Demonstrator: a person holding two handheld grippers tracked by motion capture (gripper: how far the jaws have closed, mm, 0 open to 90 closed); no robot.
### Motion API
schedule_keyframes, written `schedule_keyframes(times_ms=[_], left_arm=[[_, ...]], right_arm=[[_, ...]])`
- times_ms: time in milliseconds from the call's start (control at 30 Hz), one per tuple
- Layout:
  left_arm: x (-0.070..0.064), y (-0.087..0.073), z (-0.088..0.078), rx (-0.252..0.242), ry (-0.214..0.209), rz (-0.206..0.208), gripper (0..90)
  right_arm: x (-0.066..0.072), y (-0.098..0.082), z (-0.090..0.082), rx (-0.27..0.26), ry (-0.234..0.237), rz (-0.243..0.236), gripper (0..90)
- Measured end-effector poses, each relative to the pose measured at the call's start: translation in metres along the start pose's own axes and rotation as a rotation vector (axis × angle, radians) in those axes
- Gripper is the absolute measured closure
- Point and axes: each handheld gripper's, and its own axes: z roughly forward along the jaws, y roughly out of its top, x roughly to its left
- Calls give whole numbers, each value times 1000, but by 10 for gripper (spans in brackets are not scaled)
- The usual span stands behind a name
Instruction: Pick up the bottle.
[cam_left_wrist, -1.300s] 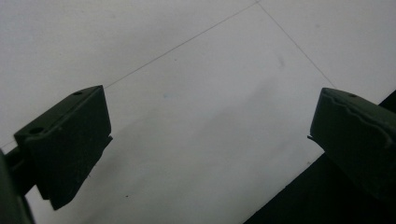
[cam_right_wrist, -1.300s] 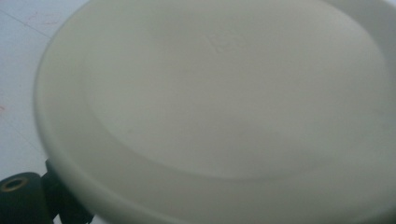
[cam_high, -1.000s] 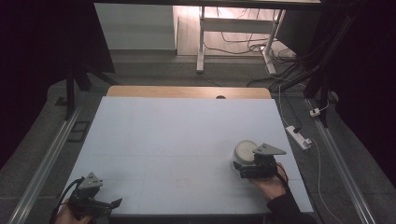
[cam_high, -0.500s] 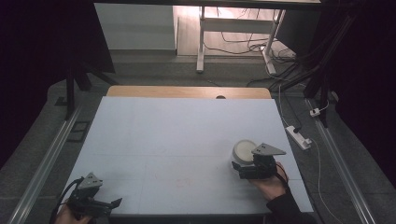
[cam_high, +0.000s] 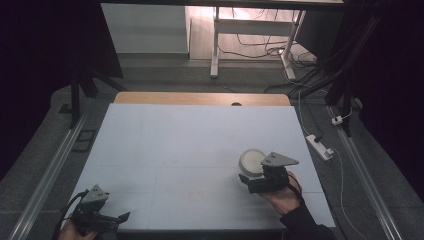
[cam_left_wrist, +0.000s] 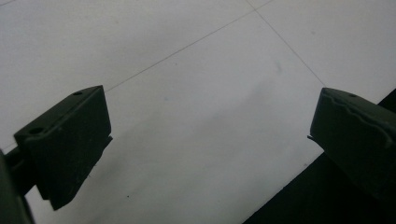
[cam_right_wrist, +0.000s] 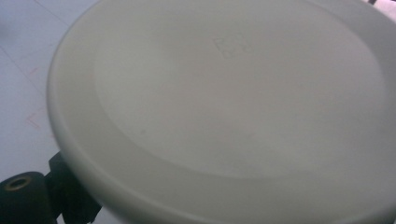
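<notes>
Fingers (cam_left_wrist: 70, 149) of my left gripper (cam_high: 107, 219) stand spread wide with nothing between them, low over the worktop (cam_high: 190, 150) at its near left corner, well apart from the white dish (cam_high: 251, 160). Rightward, my right gripper (cam_high: 250, 181) meets that dish at its near rim, near the worktop's right edge; whether its fingers pinch the rim I cannot tell.

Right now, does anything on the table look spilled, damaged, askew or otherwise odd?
Nothing stands out. The round white plastic lid sits at the right gripper, with no crack or spill visible in the right gripper view. The pale table sheet looks clean apart from faint marks. The left gripper is open over bare sheet near the table's front edge.
</notes>
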Motion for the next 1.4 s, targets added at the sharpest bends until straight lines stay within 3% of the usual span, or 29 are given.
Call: schedule_keyframes(times_ms=[333, 700, 933, 1400], left_arm=[[0, 0, 0, -7, -2, -3, 0], [0, -1, -1, -9, -6, -1, 0], [0, -1, -1, -10, -7, -3, 0], [1, -1, -1, -12, -10, -4, 1]], right_arm=[[16, 14, 13, -3, 60, -52, 66], [30, 22, 31, 8, 120, -64, 66], [39, 28, 39, 9, 158, -104, 66], [53, 42, 56, 10, 196, -112, 66]])
